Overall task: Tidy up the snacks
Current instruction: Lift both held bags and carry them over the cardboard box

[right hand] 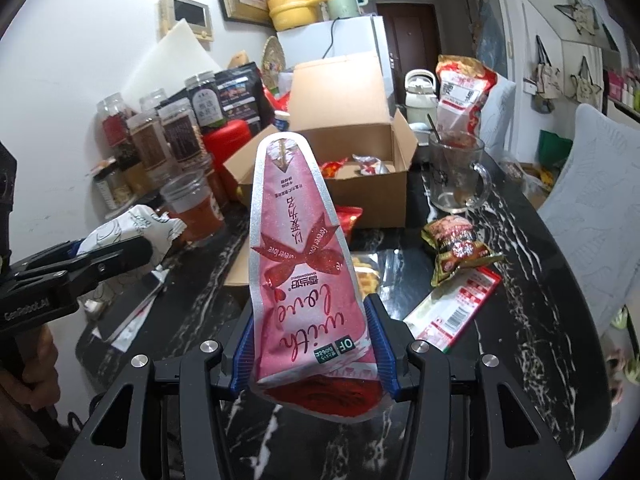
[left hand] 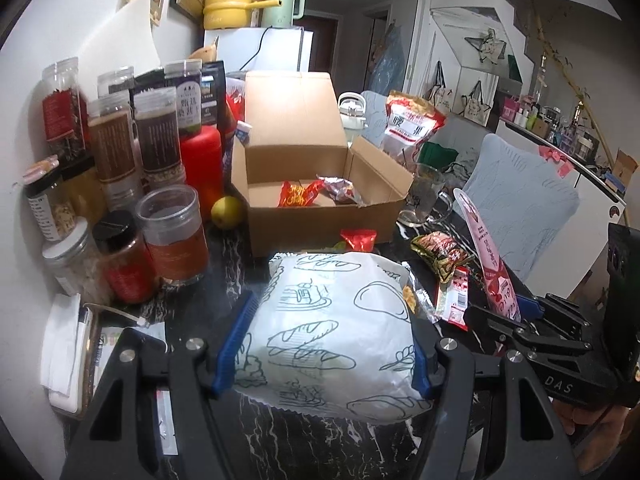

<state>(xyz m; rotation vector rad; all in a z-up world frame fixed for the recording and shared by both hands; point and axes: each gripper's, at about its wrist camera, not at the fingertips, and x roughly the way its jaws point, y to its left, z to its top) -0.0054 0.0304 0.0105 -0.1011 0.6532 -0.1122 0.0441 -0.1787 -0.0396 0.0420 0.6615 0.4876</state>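
A white bread packet [left hand: 332, 340] printed with line drawings of loaves fills the lower centre of the left wrist view. The left gripper [left hand: 324, 344] is clamped on it, blue pads pressing both sides, and holds it above the dark marbled table [left hand: 304, 444].

In the right wrist view, a tall pink pouch [right hand: 300, 264] with silver edges and upside-down script rises from the bottom centre. The right gripper [right hand: 312, 356] grasps its lower end, blue pads pinching both edges, and the pouch tilts away toward the middle of the frame.

Behind both packets, at mid-frame, stands an open cardboard box [left hand: 320, 212] with its flaps up; a red snack packet [left hand: 298, 194] and a silvery wrapper [left hand: 340, 189] lie inside.

Loose on the table at the right of the box are a green-and-red snack bag [right hand: 456, 248] and a flat red-and-white packet [right hand: 456, 312]. A glass mug [right hand: 456, 176] stands just beside the box on the right.

At the left of the frame, a crowd of lidded jars [left hand: 120, 184] stands against the wall, with a yellow fruit [left hand: 228, 212] next to the box.
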